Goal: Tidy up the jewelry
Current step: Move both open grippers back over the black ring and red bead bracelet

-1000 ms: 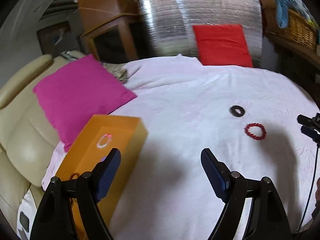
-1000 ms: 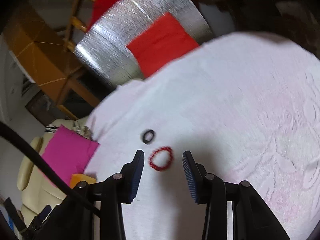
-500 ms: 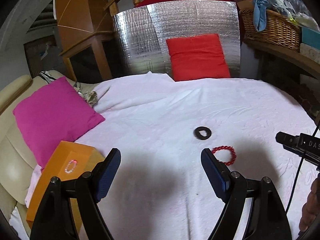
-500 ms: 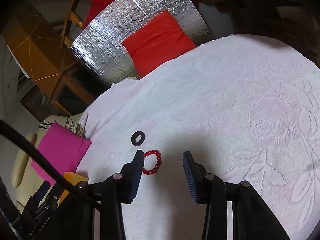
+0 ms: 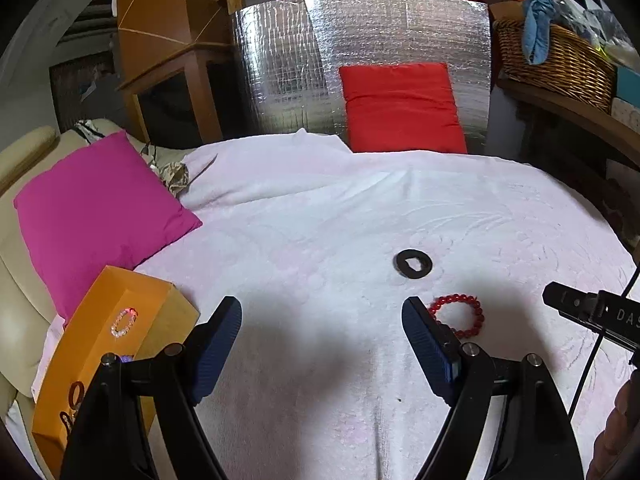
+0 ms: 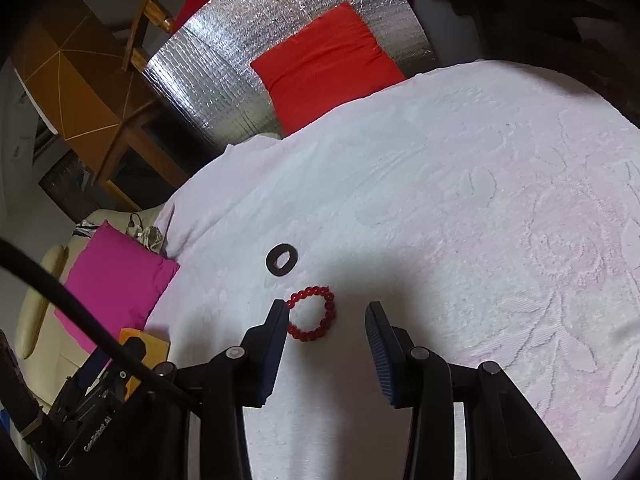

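So from the left wrist, the left gripper (image 5: 322, 316) hangs wide and empty with the red bead bracelet (image 5: 458, 316) beside its right finger, while the right view shows the right gripper (image 6: 327, 320) part-open, holding nothing, the bracelet (image 6: 313, 314) flat on the white bedspread (image 6: 480, 200) by its left pad, probably light, floppy and rolly, so I'd pinch across one beaded side.

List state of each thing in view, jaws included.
Red bracelet: flat on the white cover, unheld, just ahead of the right gripper.
Black ring: flat on the cover, untouched.
Orange box: at the cover's edge by the pink pillow, a clear bead bracelet on top.
Left gripper: jaws open, empty.
Right gripper: jaws open, empty.
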A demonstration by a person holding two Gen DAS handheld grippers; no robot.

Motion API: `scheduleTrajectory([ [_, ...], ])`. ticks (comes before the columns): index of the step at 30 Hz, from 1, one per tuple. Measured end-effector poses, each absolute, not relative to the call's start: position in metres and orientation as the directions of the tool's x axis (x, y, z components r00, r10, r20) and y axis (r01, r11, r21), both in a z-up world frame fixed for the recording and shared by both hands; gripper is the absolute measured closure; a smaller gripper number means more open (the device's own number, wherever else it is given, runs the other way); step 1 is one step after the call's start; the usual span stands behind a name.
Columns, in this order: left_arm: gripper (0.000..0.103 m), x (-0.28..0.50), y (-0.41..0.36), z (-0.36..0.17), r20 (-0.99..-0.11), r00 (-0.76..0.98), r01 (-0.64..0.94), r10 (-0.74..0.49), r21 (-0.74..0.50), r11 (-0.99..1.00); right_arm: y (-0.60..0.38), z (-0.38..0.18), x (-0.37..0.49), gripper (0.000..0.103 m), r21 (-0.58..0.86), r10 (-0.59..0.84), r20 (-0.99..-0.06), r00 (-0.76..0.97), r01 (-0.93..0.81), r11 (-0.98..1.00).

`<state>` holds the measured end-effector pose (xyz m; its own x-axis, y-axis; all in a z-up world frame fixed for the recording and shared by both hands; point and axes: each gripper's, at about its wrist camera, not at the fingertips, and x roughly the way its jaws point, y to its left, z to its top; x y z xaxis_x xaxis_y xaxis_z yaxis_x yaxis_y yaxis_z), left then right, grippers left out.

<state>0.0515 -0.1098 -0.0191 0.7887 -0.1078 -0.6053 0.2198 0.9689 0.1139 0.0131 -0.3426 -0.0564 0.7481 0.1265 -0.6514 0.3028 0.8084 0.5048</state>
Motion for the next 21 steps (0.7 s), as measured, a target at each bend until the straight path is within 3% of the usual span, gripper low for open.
scheduleTrajectory([
  [21, 0.02, 0.064, -0.088, -0.025, -0.609, 0.782, 0.215, -0.133, 0.063, 0.975, -0.314, -0.068, 0.037, 0.06, 0.469, 0.142, -0.69, 0.71, 0.289, 0.835],
])
